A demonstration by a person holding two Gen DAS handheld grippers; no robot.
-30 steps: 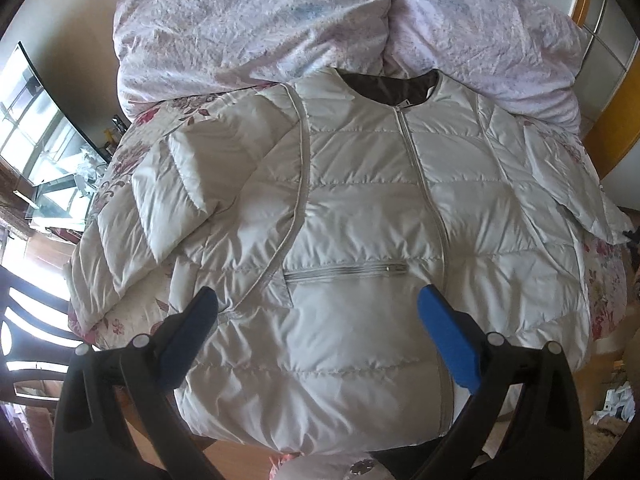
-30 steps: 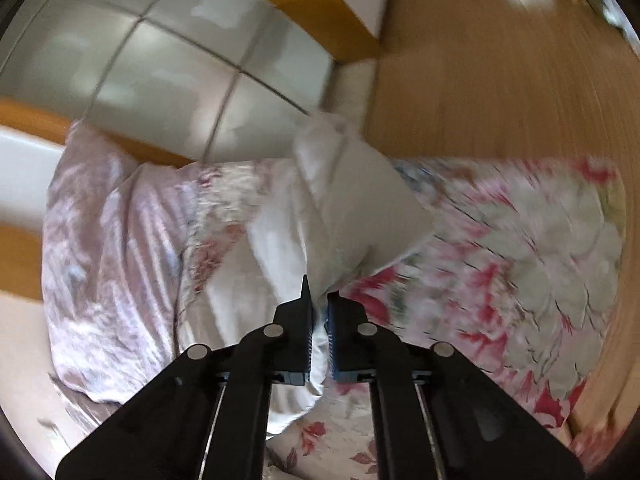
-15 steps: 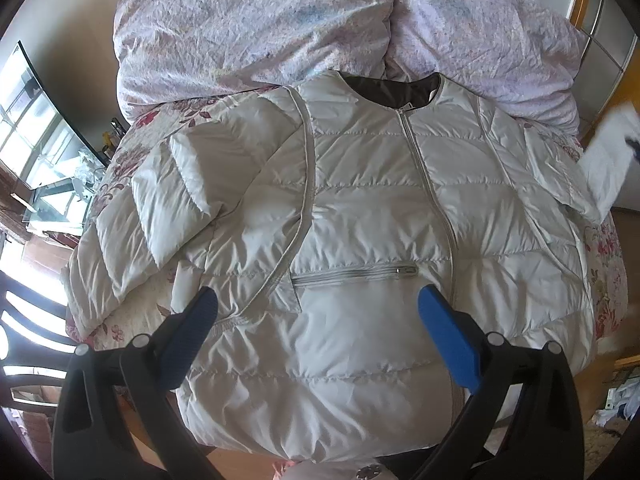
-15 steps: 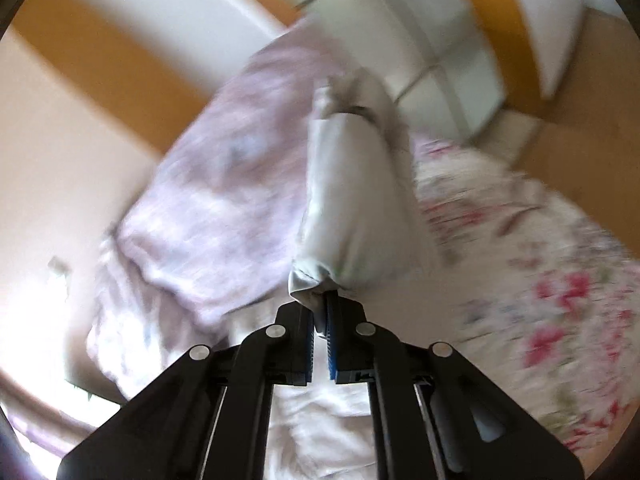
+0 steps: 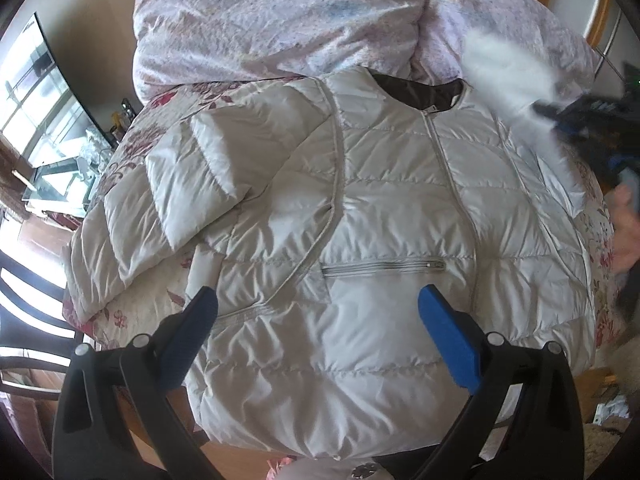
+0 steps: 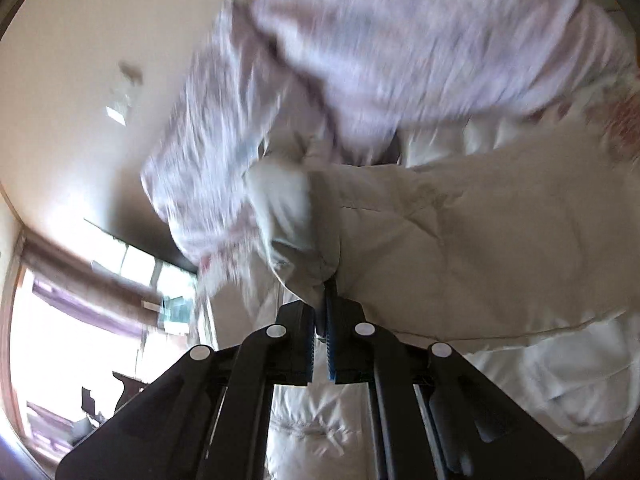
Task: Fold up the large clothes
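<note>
While spread front-up across the floral bed, cream quilted jacket, one sleeve folded inward. Left gripper hovering above the hem, gaping wide, empty. Right gripper pinching the other sleeve's cuff, lifted clear.

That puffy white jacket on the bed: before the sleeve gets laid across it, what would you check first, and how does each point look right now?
1. Right claw clamped on the sleeve: ok, cuff is pinched.
2. Left claw out of the way: ok, open above the jacket, holding nothing.
3. Jacket body flat, zipped: ok.
4. Other sleeve already folded in: not ok, only partly over the body.
5. Pink duvet clear of the collar: ok.
6. Landing spot for the sleeve: cannot tell, view is blurred.
</note>
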